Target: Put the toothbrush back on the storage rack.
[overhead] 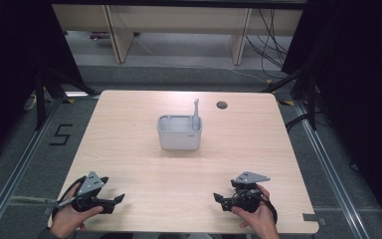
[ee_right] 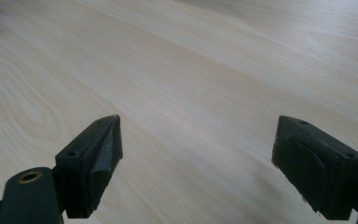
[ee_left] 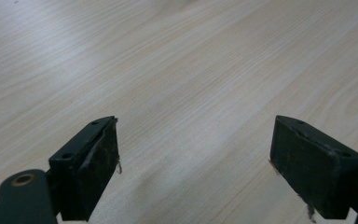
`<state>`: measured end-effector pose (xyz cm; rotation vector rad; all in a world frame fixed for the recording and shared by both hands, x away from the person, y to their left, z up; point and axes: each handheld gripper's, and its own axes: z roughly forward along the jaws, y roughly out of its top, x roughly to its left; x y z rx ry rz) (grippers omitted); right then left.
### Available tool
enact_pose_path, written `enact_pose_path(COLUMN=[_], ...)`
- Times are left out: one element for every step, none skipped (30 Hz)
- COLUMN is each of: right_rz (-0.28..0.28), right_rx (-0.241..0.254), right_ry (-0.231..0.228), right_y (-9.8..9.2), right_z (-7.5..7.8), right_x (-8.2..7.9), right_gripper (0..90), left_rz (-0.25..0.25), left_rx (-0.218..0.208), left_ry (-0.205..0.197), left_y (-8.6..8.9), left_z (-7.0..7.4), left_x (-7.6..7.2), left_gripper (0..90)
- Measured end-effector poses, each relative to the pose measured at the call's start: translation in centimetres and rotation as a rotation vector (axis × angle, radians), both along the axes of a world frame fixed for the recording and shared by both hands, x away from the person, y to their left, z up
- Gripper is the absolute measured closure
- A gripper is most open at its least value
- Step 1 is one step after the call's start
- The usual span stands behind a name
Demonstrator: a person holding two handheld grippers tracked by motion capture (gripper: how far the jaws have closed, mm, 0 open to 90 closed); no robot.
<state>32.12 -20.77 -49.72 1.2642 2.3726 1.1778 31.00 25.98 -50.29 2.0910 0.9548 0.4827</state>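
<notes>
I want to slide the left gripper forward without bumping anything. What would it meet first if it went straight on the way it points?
Likely nothing on the table: the left gripper points right, roughly toward the right gripper, its open jaws facing bare wood. Depth is unclear.

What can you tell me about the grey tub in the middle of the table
The grey tub is a small rectangular, open-topped container with rounded corners, seemingly plastic. It stands upright near the middle of the light wood table, nearer the far edge. A grey handle of some utensil rises from its right back corner, leaning slightly. Nothing else touches it; both tongs lie apart from it at the near edge.
</notes>
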Motion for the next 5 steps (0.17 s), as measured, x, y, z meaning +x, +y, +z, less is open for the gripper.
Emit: enact_pose_path(right_rz=[-0.002,-0.002,0.003,0.003,0.002], right_rx=[-0.004,-0.004,-0.010,-0.010,-0.008], right_ry=[0.001,0.001,-0.007,-0.007,-0.007], right_y=[-0.02,-0.02,-0.14,-0.14,-0.14], right_z=[0.01,0.01,0.00,0.00,0.02], right_x=[0.00,0.00,0.12,0.12,0.13], right_gripper=[16.5,16.5,16.6,16.6,16.6], left_rz=[0.000,0.000,-0.001,-0.004,0.000], left_rx=[-0.001,-0.001,-0.001,0.000,-0.015], left_ry=[-0.001,-0.001,-0.001,0.001,-0.005], left_y=[-0.01,-0.01,-0.01,0.02,-0.04], left_z=[-0.01,-0.01,-0.01,-0.02,-0.12], left_x=[-0.01,-0.01,-0.02,-0.01,0.00], left_gripper=[15.0,15.1,15.0,15.0,15.0])
